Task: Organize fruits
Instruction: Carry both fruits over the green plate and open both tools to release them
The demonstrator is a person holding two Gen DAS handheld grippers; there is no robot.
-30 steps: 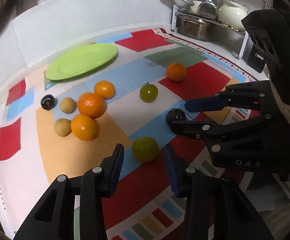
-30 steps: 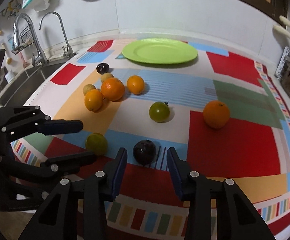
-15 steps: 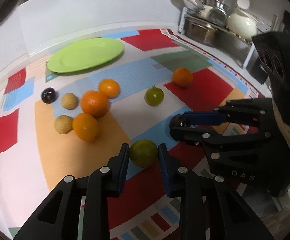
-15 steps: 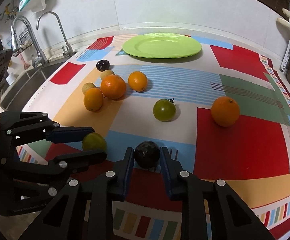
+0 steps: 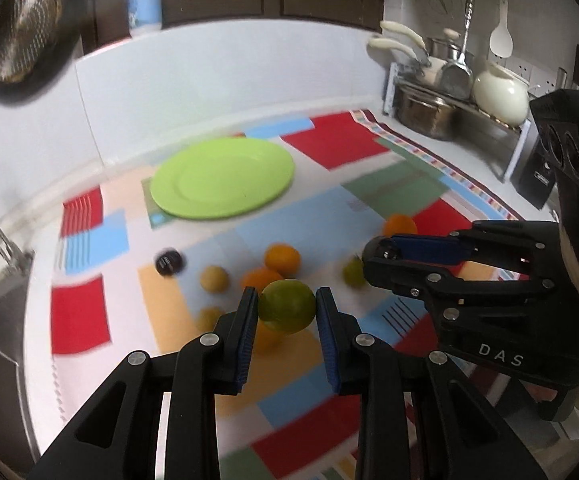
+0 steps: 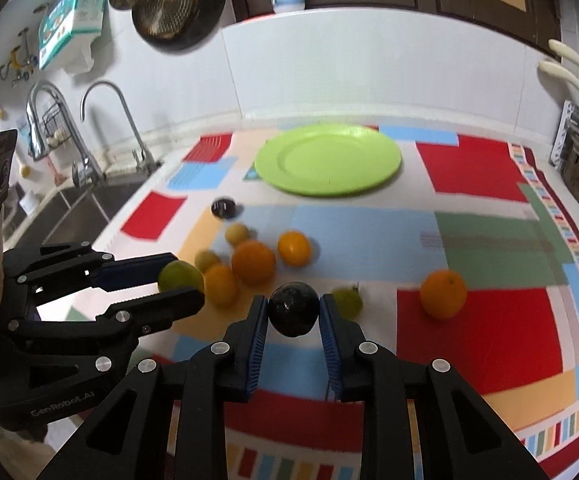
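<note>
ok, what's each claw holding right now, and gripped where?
Left claw: green citrus fruit, pinched across its middle, one pad on each side. Right claw: dark round fruit, also pinched by its two sides. Both fruits are off the cloth.

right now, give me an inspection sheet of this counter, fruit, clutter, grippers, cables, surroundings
surface: patchwork cloth of red, blue, green and orange blocks covers the counter.
job's things: empty green plate at the back; three oranges clustered, one orange apart on the right; two small tan fruits; a dark fruit on the cloth; a green fruit on the cloth.
clutter: nothing seen on the cloth besides fruit and plate.
grippers: left gripper shut on a green citrus; right gripper shut on a dark round fruit; both held clear of the cloth.
cables: nothing seen.
surroundings: sink with taps on the left; rack of pots on the right; strainer on the wall.
</note>
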